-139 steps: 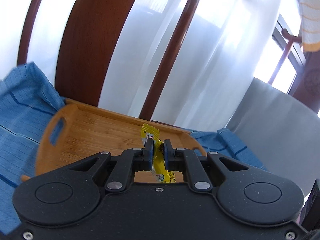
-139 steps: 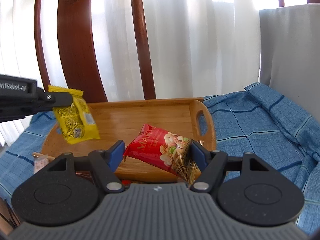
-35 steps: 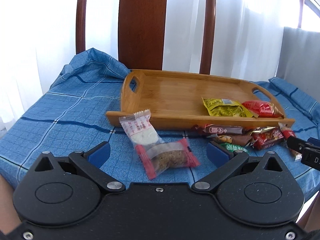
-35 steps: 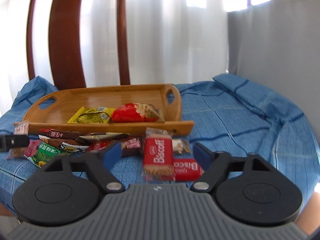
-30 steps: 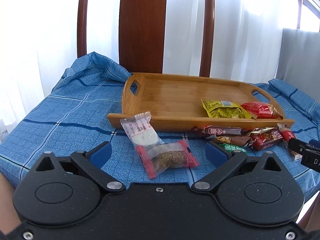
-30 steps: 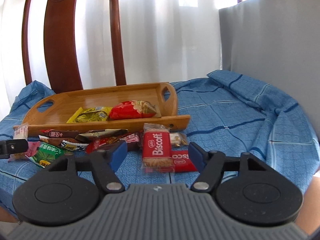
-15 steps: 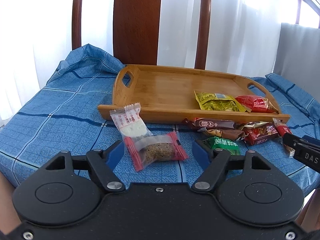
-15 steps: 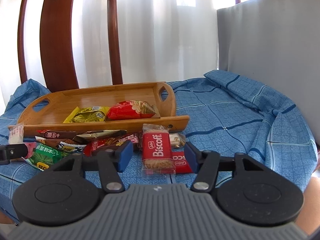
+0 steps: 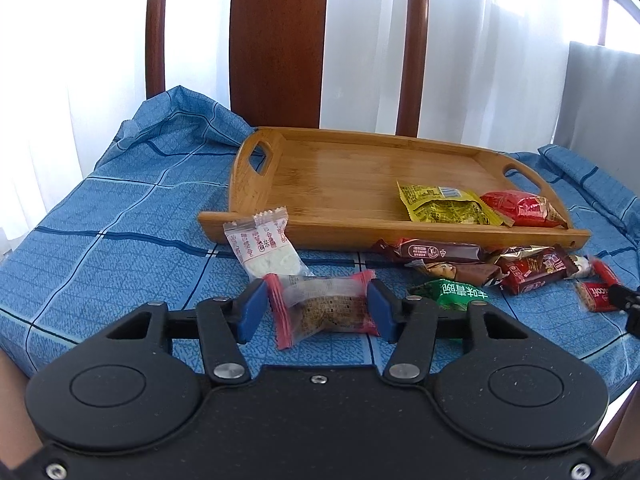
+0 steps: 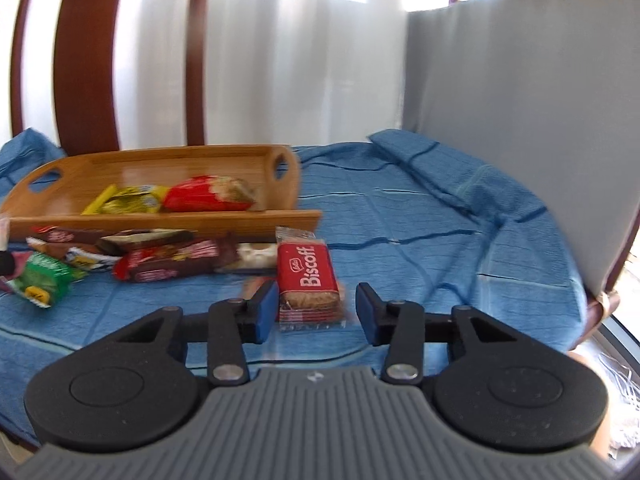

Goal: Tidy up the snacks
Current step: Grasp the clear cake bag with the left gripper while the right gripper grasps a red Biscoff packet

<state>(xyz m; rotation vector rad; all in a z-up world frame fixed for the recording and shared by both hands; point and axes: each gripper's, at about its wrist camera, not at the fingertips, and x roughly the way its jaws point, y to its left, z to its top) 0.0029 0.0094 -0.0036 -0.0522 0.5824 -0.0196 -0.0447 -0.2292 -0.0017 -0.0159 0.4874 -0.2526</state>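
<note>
A wooden tray (image 9: 340, 176) lies on the blue checked cloth and holds a yellow packet (image 9: 444, 204) and a red packet (image 9: 520, 208); it also shows in the right wrist view (image 10: 160, 168). My left gripper (image 9: 316, 310) is open, its jaws on either side of a clear pink-edged cake packet (image 9: 324, 308) lying on the cloth. My right gripper (image 10: 316, 306) is open around a red Biscoff packet (image 10: 308, 276), which also lies on the cloth. Several loose snacks (image 9: 460, 264) lie in front of the tray.
A white snack packet (image 9: 264, 248) lies beside the tray's near left corner. A green packet (image 9: 456, 294) lies to the right of my left gripper. A wooden chair back (image 9: 276, 40) and white curtains stand behind. A grey cushion (image 10: 520, 100) rises at the right.
Both grippers have moved forward and down, and their jaws have narrowed around the cake packet and the Biscoff packet. The right view has swung right.
</note>
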